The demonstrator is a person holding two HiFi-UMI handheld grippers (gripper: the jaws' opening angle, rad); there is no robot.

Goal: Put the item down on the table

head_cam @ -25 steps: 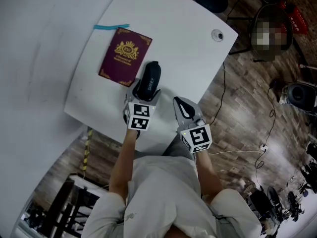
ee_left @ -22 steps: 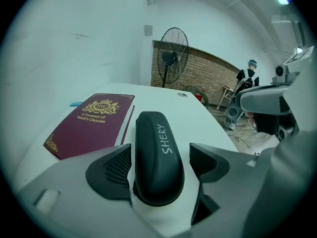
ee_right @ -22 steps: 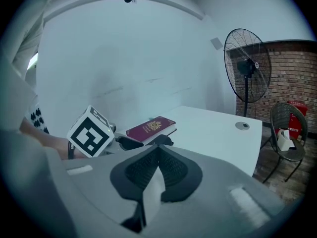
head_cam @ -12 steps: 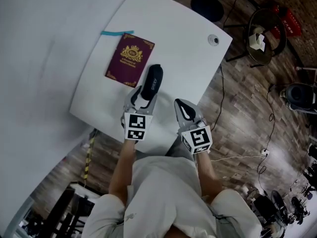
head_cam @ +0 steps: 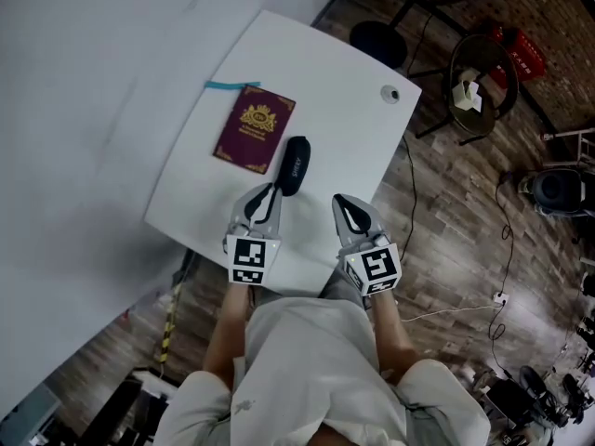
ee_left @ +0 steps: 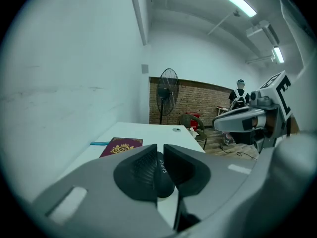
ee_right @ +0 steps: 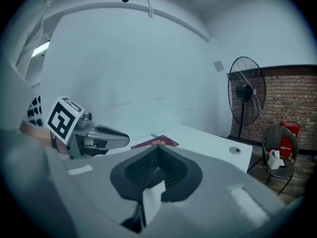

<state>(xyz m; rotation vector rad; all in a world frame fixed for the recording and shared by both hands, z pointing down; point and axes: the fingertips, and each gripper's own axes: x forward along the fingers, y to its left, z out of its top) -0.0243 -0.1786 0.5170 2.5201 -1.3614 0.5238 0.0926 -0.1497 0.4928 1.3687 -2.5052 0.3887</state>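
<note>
SHERY case (head_cam: 294, 164) lies on counter (head_cam: 335, 82); left gripper (head_cam: 264, 196) jaws have just been closing, near-together, empty; right gripper (head_cam: 344, 201) jaws pressed together; placing looks complete, no further move needed

A maroon book (head_cam: 255, 128) with a gold crest lies upper centre of the head view, a teal strip (head_cam: 221, 85) just beside its upper-left corner. At upper right, a chair (head_cam: 479, 63) stands on wooden floor (head_cam: 446, 249).
</note>
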